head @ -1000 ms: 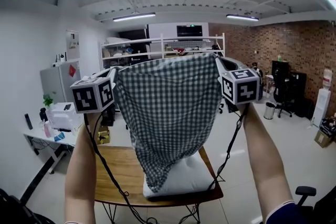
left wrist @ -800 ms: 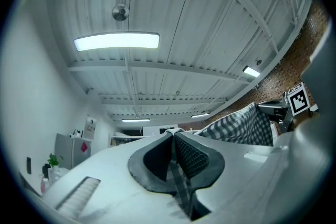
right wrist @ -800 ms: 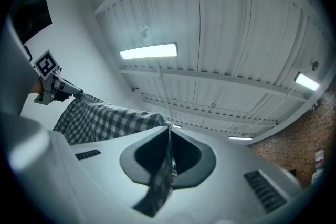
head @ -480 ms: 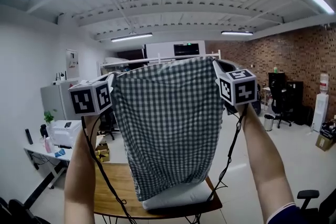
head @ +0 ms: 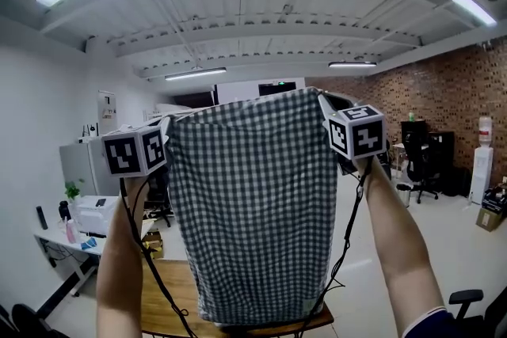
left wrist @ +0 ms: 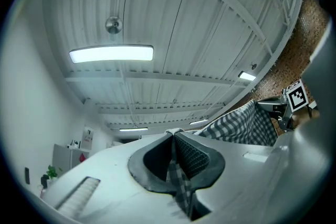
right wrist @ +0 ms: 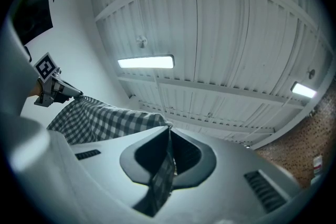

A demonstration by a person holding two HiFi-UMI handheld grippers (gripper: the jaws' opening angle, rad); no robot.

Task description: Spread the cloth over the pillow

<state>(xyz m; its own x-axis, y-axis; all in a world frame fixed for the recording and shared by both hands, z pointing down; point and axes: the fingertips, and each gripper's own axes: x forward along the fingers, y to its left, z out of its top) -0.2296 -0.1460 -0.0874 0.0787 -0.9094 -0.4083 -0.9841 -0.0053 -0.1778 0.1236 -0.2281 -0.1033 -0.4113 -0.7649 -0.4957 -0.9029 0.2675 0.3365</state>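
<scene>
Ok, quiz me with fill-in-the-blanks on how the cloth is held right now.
The left gripper and right gripper are both ___ on the cloth.
They hold it by its ___ edge.
Under its lower edge shows a wooden ___.
Missing: shut; top; table.

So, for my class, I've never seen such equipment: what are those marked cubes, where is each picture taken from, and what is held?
No robot: a person holds a two-jaw gripper in each hand; the marked cubes are parts of them. One picture comes from a camera on the person's head, the other two from cameras riding on the grippers, looking along their jaws. The left gripper and right gripper are each shut on a top corner of a dark-and-white checked cloth, which hangs spread between them. Below stands a brown wooden table; the cloth hides what lies on it.
</scene>
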